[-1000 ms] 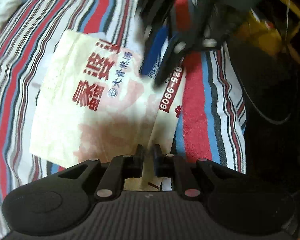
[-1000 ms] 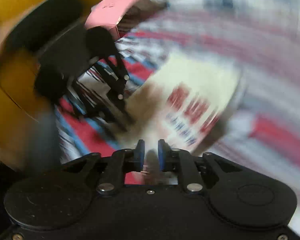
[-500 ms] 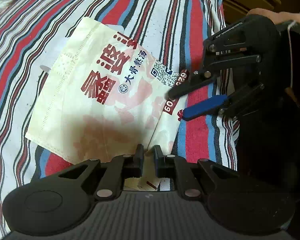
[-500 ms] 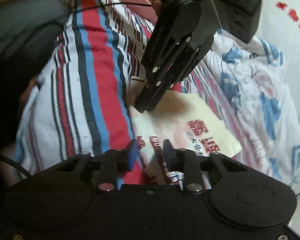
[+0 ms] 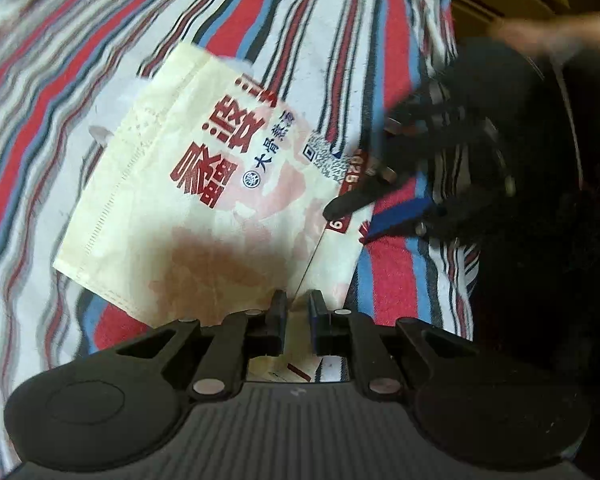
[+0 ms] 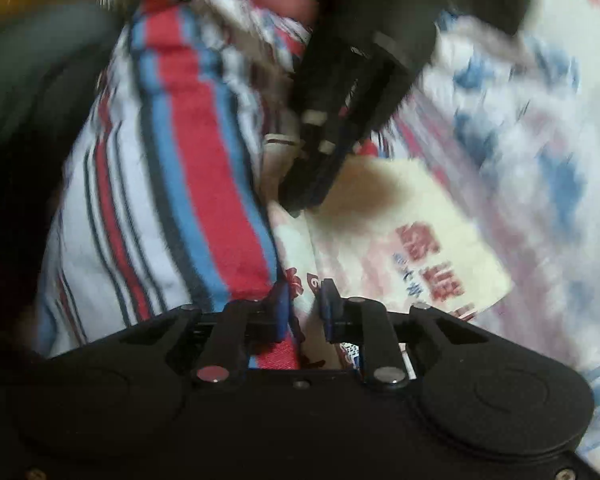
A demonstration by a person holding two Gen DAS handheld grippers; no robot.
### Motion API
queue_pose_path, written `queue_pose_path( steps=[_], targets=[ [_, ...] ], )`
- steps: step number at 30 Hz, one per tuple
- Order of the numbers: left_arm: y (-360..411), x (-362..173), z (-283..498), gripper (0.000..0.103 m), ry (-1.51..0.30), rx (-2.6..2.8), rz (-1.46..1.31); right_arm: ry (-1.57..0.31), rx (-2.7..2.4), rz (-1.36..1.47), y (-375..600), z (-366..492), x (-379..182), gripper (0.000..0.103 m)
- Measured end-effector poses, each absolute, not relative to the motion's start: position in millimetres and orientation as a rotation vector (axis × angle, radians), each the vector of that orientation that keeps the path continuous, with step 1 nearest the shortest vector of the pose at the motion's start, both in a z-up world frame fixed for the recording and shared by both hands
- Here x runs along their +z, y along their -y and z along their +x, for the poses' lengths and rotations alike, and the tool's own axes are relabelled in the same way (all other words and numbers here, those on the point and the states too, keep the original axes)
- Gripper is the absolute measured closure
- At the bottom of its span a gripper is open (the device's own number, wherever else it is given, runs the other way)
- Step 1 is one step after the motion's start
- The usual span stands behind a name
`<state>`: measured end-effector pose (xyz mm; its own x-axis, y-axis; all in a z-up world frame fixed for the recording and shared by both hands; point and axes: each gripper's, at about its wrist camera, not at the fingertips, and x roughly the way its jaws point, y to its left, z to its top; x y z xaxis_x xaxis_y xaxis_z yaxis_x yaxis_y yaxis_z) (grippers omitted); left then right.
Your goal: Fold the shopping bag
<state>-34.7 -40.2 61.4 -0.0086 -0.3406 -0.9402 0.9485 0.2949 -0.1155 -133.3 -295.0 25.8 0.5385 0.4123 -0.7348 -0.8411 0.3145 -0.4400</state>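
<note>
Two grippers: both work on one bag.
Bag: the cream shopping bag (image 5: 204, 208) with red letters lies flat on the striped blanket (image 5: 60, 80).
Left gripper (image 5: 298, 304): nearly closed, pinching the bag's near edge.
Right gripper (image 6: 302, 300): a moment ago it was off to the side; now it is at the bag's right edge, closing with the edge between its fingers.
Meaning: both ends get held, so a fold can start.

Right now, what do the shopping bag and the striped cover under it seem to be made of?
The shopping bag looks like thin non-woven fabric, matte cream with red print: stitched-looking seams run along its edges and it creases softly. It could also be coated paper. The striped cover looks like woven cotton or terry cloth, matte and slightly fuzzy, lying in soft wrinkles.
</note>
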Motion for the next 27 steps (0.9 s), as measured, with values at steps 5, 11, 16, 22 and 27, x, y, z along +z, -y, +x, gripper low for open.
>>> queue_pose_path(
  steps=[5,11,16,22,27],
  targets=[
    [27,67,-37,0.093,-1.195,-1.188,0.579,-0.848,1.135,-0.529,349,-78,61,0.086],
    [14,68,-35,0.093,-1.232,-1.174,0.478,-1.23,1.206,-0.019,401,-27,57,0.087],
    [21,75,-39,0.092,-1.16,-1.133,0.542,-1.327,1.212,0.177,436,-4,52,0.09],
    [47,98,-82,0.092,-0.958,-1.274,0.758,-1.415,1.193,0.295,475,17,54,0.091],
    [60,80,-104,0.092,-0.912,-1.205,1.051,-1.434,1.189,0.334,504,22,57,0.091]
  ],
)
